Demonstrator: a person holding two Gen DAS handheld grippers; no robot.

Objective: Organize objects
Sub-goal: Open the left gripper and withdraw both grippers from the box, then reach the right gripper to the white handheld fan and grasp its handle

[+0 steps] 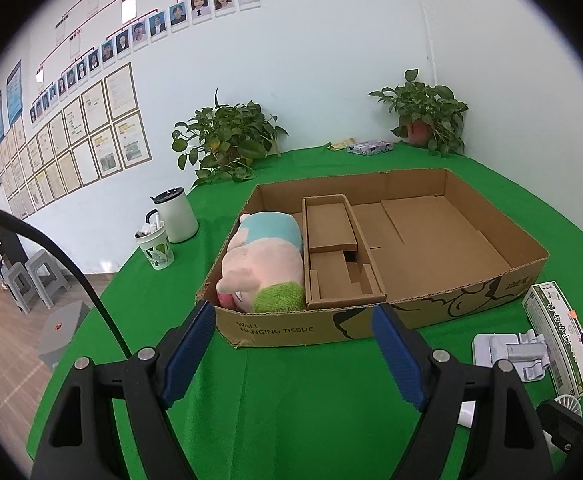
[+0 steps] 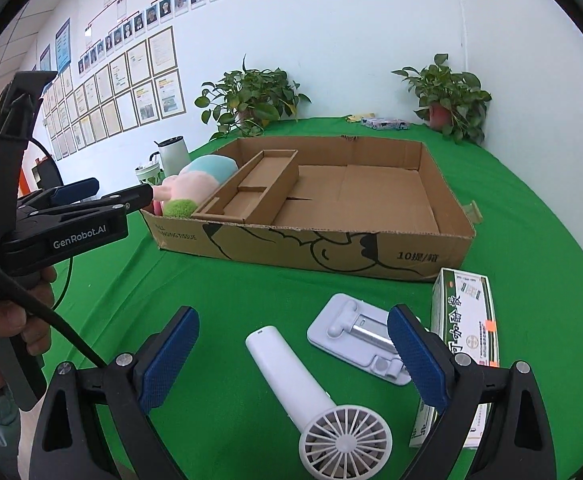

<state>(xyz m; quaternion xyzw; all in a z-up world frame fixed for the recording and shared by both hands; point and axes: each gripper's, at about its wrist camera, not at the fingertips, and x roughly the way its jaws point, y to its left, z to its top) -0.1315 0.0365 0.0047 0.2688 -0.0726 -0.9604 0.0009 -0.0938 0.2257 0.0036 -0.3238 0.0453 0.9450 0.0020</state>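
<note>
A shallow cardboard box (image 1: 503, 284) (image 2: 423, 254) lies on the green table. A pink and blue plush toy (image 1: 265, 262) (image 2: 195, 186) lies in its left compartment, beside a cardboard divider insert (image 1: 333, 248) (image 2: 251, 188). My left gripper (image 1: 295, 344) is open and empty, just in front of the box's near wall. My right gripper (image 2: 293, 356) is open and empty above a white handheld fan (image 2: 303, 388). A white phone stand (image 2: 355, 340) (image 1: 507, 354) and a green-and-white carton (image 2: 465, 332) (image 1: 559, 328) lie right of the fan.
A white jug (image 1: 177, 214) and a patterned cup (image 1: 157, 246) stand left of the box. Two potted plants (image 1: 223, 140) (image 1: 427, 114) and small packets (image 1: 369, 147) sit at the table's far edge by the wall. Grey stools (image 1: 31, 276) stand on the floor at left.
</note>
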